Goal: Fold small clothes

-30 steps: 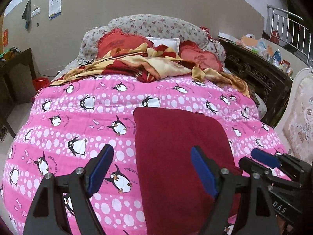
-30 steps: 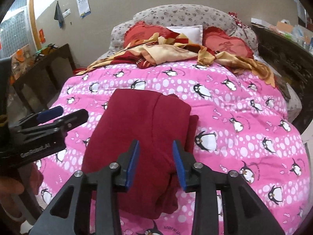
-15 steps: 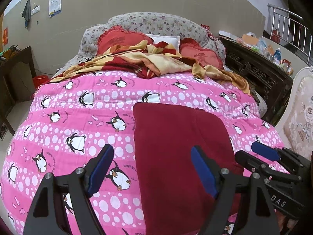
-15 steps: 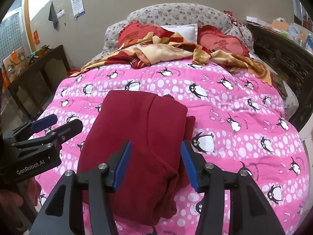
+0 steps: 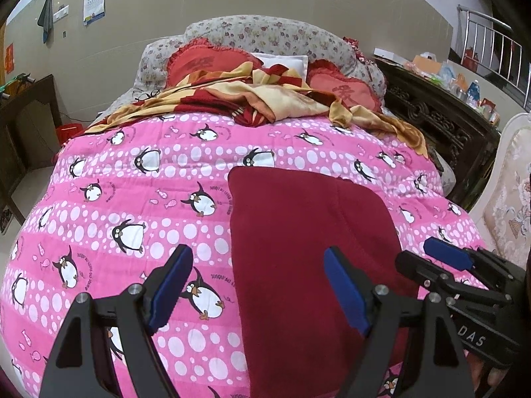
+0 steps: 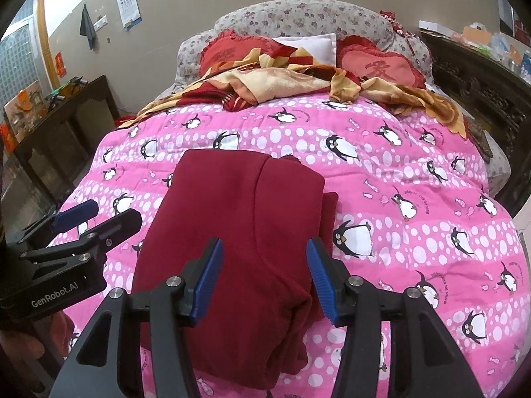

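Dark red garment [image 6: 239, 232] lies folded flat on pink penguin quilt [image 6: 398, 165].

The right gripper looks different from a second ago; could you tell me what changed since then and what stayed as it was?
The right gripper has spread its jaws wider over the dark red garment, with nothing held between them. The left gripper stayed open at the same width, gripping nothing. The garment still lies folded on the pink penguin quilt, seemingly unmoved.

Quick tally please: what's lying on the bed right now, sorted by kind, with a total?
Folded dark red garment: 1
Pink penguin quilt: 1
Crumpled red-and-yellow blanket: 1
Red heart-shaped cushions: 2
White pillow: 1
Total: 6
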Demonstrator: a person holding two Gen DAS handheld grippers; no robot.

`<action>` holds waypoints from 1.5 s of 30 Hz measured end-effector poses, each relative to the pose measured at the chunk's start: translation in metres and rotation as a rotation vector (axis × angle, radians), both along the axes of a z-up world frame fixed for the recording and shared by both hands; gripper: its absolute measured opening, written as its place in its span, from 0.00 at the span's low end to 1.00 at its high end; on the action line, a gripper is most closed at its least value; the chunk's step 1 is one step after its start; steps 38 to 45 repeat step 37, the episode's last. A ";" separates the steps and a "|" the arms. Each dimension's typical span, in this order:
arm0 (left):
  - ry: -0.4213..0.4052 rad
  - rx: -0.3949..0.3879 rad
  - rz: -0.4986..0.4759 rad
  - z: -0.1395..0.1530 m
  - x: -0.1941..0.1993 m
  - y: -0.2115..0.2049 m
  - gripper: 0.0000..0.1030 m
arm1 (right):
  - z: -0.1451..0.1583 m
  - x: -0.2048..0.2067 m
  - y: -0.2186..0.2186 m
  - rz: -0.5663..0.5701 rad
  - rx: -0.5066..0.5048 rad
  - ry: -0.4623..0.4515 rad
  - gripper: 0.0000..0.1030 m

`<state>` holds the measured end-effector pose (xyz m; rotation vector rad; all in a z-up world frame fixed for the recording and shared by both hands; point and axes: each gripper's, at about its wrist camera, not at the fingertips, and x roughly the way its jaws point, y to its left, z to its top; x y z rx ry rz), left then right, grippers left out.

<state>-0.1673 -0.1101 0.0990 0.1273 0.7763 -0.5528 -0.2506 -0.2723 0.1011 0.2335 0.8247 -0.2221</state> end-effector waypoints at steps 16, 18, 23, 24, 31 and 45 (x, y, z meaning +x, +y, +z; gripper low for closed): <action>0.021 0.005 0.006 -0.009 0.004 -0.001 0.82 | -0.007 0.005 0.002 0.005 0.016 0.017 0.69; 0.024 0.004 0.006 -0.010 0.005 -0.001 0.82 | -0.008 0.006 0.001 0.004 0.017 0.020 0.69; 0.027 0.004 0.003 -0.010 0.006 -0.002 0.82 | -0.011 0.008 0.002 0.003 0.019 0.030 0.69; 0.029 0.004 0.000 -0.011 0.006 -0.003 0.82 | -0.012 0.008 0.001 0.003 0.021 0.032 0.69; 0.021 0.008 -0.006 -0.013 0.005 -0.007 0.82 | -0.016 0.010 0.000 0.004 0.027 0.043 0.69; 0.015 -0.018 -0.023 -0.013 0.008 -0.003 0.82 | -0.020 0.010 -0.007 0.004 0.046 0.048 0.69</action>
